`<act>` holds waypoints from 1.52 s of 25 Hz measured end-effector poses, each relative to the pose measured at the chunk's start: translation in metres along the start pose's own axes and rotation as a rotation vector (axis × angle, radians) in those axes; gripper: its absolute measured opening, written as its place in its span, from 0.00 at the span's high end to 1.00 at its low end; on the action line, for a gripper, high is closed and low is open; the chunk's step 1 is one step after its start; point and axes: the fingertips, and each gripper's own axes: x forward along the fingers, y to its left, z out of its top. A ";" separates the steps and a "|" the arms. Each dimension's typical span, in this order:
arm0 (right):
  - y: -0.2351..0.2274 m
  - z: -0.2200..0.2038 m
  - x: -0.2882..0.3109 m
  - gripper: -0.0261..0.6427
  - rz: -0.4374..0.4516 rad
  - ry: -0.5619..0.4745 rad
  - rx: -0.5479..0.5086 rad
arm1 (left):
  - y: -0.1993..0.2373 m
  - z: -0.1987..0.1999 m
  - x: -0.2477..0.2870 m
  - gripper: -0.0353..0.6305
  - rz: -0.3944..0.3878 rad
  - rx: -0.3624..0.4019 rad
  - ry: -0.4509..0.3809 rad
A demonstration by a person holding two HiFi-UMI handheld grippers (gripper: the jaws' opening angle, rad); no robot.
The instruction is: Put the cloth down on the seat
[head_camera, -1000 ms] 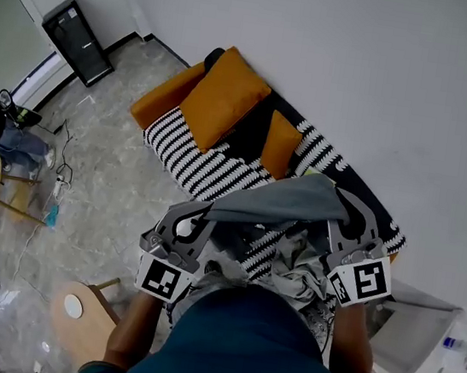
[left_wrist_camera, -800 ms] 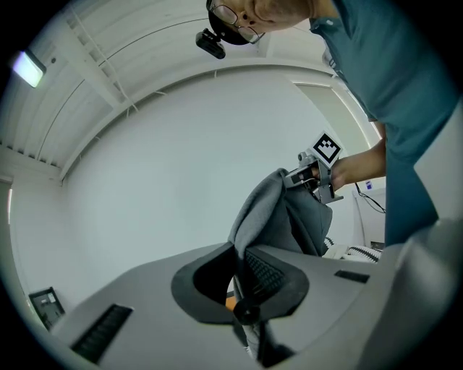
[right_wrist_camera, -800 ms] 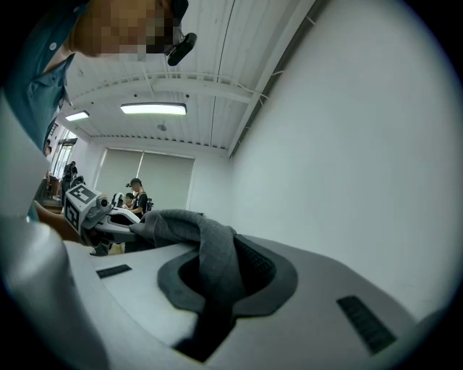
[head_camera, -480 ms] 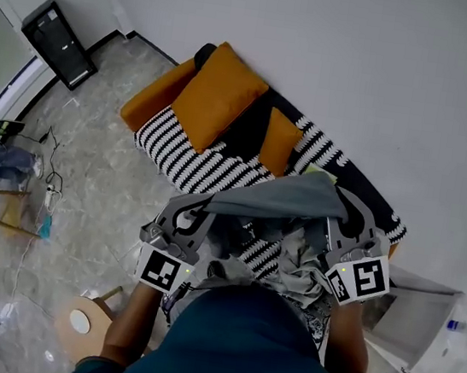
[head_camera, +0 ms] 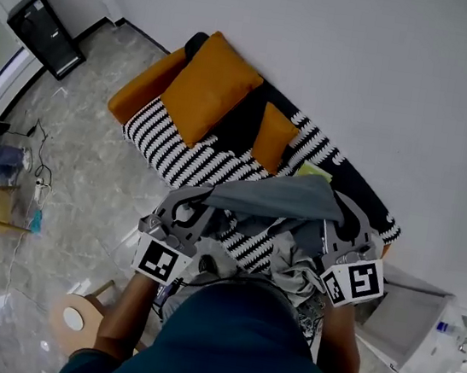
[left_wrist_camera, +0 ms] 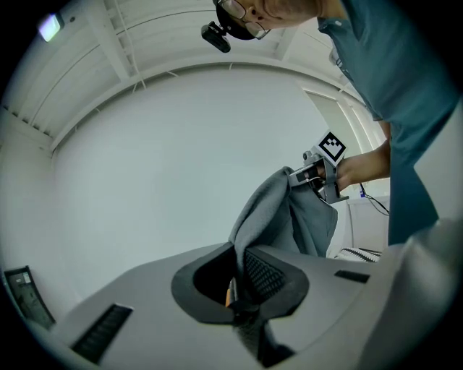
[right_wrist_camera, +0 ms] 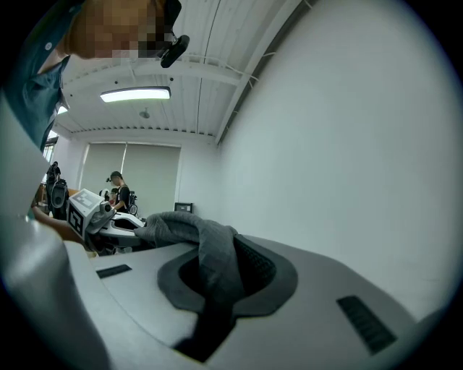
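Grip is unchanged over the last second. The left gripper (head_camera: 202, 198) and right gripper (head_camera: 337, 215) are both narrow, each clamped on an end of the grey cloth (head_camera: 277, 196). The left gripper view shows fabric pinched in the jaws and running up to the other gripper, right of centre. The right gripper view shows the same, with the cloth bunched in the jaws and draped off to the left.

What changes: the striped seat (head_camera: 178, 152) drifts toward the upper left of the head view, and the black cabinet (head_camera: 45, 26) goes with it. The cloth's top edge closes on the small orange cushion (head_camera: 273, 137). This reads as the person stepping in and carrying the cloth over the seat.

Cloth position: centre of the head view, stretched between the two grippers. It overlaps the right part of the striped seat, lower right of the big orange cushion (head_camera: 209, 87). The slack hangs bunched below, near the person's torso. It looks airborne, not resting, though contact can't be confirmed from above.

Meaning: the approach is nearly done, the put-down is not. The next step is probably to lower both ends together, then release. The risk is landing on the small cushion or the yellow-green item (head_camera: 313, 172) instead of bare seat.
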 end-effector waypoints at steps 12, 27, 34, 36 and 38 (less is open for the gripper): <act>-0.095 0.000 0.019 0.90 -0.029 -0.031 0.027 | -0.004 0.018 0.092 0.91 -0.035 0.012 0.005; -0.137 -0.034 0.018 0.90 -0.064 -0.018 0.117 | -0.019 0.015 0.133 0.91 -0.077 0.052 0.049; -0.138 -0.043 0.029 0.90 -0.155 0.051 0.089 | 0.004 -0.007 0.159 0.91 -0.138 -0.019 -0.009; -0.139 -0.049 0.035 0.90 -0.175 0.079 0.081 | 0.009 -0.017 0.166 0.91 -0.160 -0.031 -0.014; -0.139 -0.055 0.042 0.90 -0.189 0.091 0.078 | 0.013 -0.027 0.171 0.91 -0.174 -0.055 -0.017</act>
